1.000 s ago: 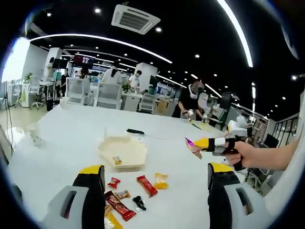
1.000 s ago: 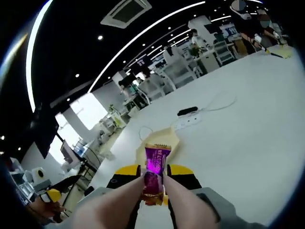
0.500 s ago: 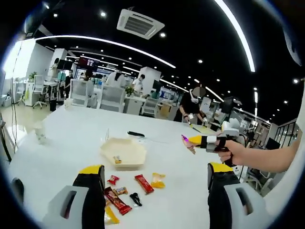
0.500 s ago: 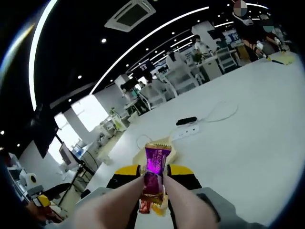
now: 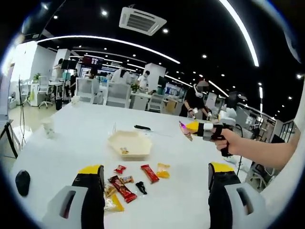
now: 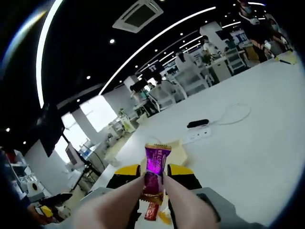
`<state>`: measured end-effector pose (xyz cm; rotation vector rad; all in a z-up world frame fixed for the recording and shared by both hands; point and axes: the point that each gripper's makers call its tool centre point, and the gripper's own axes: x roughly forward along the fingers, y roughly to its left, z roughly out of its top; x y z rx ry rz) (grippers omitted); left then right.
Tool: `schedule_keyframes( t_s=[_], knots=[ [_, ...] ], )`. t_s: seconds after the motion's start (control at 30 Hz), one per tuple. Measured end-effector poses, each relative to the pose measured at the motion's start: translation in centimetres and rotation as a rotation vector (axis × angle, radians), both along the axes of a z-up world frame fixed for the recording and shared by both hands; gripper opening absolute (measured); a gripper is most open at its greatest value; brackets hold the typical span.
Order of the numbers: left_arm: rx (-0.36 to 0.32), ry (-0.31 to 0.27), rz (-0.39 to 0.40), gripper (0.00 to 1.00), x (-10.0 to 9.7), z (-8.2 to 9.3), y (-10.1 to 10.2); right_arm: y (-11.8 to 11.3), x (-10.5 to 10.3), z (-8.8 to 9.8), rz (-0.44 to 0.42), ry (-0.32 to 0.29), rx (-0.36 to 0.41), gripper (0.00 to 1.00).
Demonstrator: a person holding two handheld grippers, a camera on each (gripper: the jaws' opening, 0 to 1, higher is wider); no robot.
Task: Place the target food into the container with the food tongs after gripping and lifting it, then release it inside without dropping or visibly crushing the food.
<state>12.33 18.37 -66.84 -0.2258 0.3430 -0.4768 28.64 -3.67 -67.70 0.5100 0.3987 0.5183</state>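
1. Right hand-held gripper (image 6: pixel 153 183) is clamped on the purple-wrapped candy (image 6: pixel 155 172), wrapper upright between the jaws, no visible squashing. Grip looks the same as a second ago: same pose in the jaws, no slip.
2. In the left gripper view, the right hand-held gripper (image 5: pixel 190 128) and the person's hand (image 5: pixel 223 141) have moved up and further toward the far side of the worktop (image 5: pixel 71 143) over the last second. Part of that shift is the camera moving, so I can't split the two cleanly.
3. Candy (image 5: pixel 183 129) is held in the air, right of the container (image 5: pixel 130 144) and well above the worktop. Not over the container yet.
4. My read: lift is done, carry is in progress. Left to do: travel left over the tray, lower, open.
5. The container, a pale shallow hexagonal tray, sits mid-worktop. One small wrapped item (image 5: pixel 125 150) lies inside near its near edge; the rest of the floor looks bare.
6. In the right gripper view the container (image 6: pixel 179 151) shows just behind the candy.
7. Loose snacks (image 5: pixel 128 181) lie on the worktop near the tray: red, yellow and dark wrappers, untouched.
8. Left hand-held gripper (image 5: pixel 155 188) is spread wide with nothing between its jaws, hovering above the loose snacks.
9. Risk: releasing from this height could bounce the candy out, so lower first.
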Motion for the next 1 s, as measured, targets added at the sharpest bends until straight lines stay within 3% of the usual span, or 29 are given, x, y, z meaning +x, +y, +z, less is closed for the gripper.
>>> schedule_keyframes(
  t_s=[0.13,0.43,0.57,0.83,0.93,1.0],
  knots=[
    [0.016,0.014,-0.011,0.90,0.6,-0.5,0.0,0.4,0.5,0.4,0.007,-0.014,-0.011,0.21],
    [0.009,0.001,-0.032,0.90,2.8,0.3,-0.6,0.9,1.8,1.3,0.020,-0.034,-0.030,0.21],
    [0.008,-0.012,-0.045,0.90,2.5,0.4,-1.0,1.4,2.6,1.9,0.031,-0.060,-0.067,0.21],
    [0.004,0.042,-0.034,0.90,1.1,-1.2,0.1,3.0,4.0,3.7,0.044,-0.089,-0.092,0.21],
    [-0.008,0.050,-0.013,0.90,1.0,-0.4,0.5,3.8,4.2,4.9,0.054,-0.085,-0.084,0.21],
    [-0.011,0.015,-0.006,0.90,1.1,0.7,0.7,4.5,4.7,6.0,0.073,-0.106,-0.111,0.21]
  ],
)
